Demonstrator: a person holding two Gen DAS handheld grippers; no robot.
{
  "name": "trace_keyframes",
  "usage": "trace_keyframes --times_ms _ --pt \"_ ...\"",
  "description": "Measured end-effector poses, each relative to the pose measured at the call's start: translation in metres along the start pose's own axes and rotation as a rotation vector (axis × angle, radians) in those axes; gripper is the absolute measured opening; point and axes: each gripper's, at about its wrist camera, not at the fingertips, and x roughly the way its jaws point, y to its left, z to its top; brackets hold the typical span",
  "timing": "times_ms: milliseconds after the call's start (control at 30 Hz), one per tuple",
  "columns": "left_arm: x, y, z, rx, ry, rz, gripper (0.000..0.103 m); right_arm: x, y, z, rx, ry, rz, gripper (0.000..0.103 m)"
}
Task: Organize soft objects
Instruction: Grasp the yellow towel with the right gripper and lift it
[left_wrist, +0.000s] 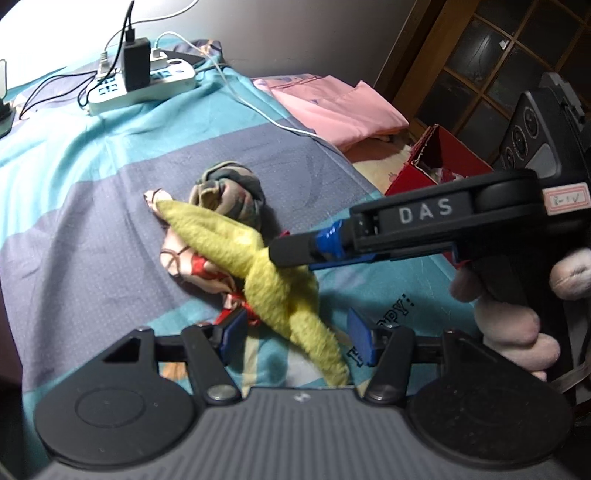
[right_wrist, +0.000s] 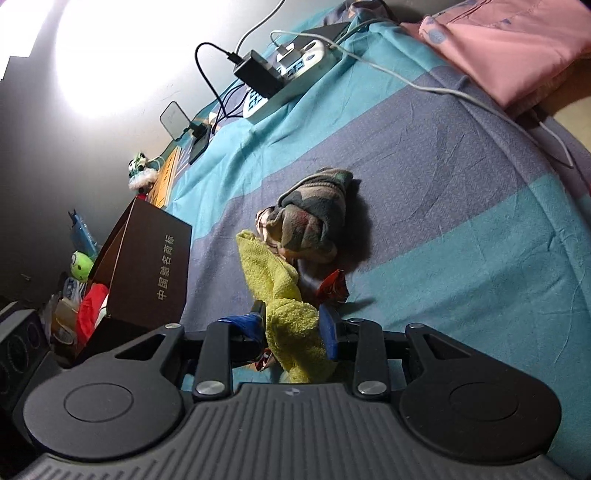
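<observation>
We are pinching the yellow towel (right_wrist: 291, 325) at its middle with our right gripper (right_wrist: 293, 325), lifting it over the bedsheet (left_wrist: 92, 206) just beside the camouflage bundle (left_wrist: 229, 195). Our left gripper (left_wrist: 295, 334) is hovering spread wide around the towel's hanging end.
</observation>
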Motion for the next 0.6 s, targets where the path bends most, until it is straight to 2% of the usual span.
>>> trace_keyframes --times_ms 133,267,300,600 --pt "0.01 0.007 0.001 -0.008 0.027 0.011 0.058 0.005 0.008 -0.003 -0.049 0.032 0.023 0.016" --pt "0.015 0.014 0.0 -0.036 0.023 -0.006 0.058 0.011 0.01 -0.002 -0.093 0.014 -0.041 0.016" --pt "0.016 0.015 0.0 -0.042 0.019 -0.013 0.058 0.013 0.008 -0.002 -0.093 0.009 -0.058 0.016" --pt "0.015 0.009 -0.003 -0.02 -0.006 -0.017 0.058 0.007 0.002 -0.007 -0.021 0.031 -0.019 0.017"
